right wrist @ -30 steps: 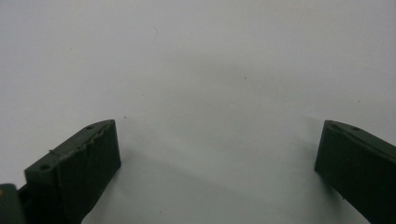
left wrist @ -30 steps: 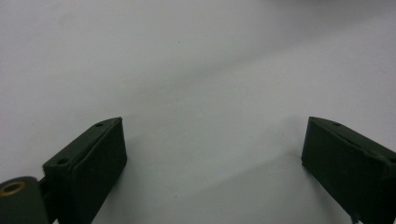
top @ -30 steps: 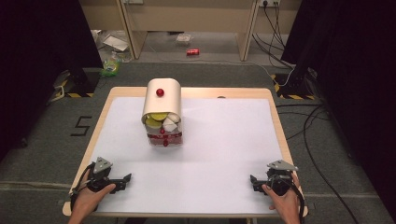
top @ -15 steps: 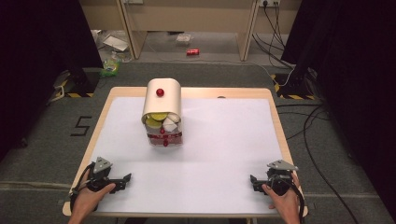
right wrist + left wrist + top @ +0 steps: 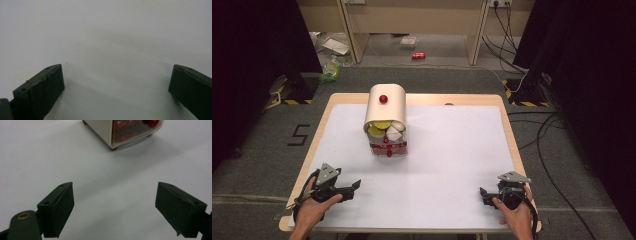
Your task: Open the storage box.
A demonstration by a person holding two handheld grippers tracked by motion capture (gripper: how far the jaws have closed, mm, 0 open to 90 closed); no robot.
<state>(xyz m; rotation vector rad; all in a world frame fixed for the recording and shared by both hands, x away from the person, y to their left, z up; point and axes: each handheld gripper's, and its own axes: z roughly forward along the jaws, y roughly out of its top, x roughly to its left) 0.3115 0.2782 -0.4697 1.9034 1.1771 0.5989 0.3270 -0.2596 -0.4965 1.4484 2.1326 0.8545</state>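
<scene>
Nothing moved since earlier: left gripper (image 5: 354, 185) and right gripper (image 5: 482, 193) resting on tabletop (image 5: 447, 150), jaws wide apart, well short of box (image 5: 386, 120).

In the left gripper view, the box (image 5: 117, 132) is cut off by the top edge, so that only its lower corner is seen; the red contents behind its clear front are blurred and cannot be identified. In the high view, the yellow and white pieces (image 5: 384, 130) under the box's curved lid are too small to be told apart. Both forearms are cut off by the bottom edge there.
</scene>
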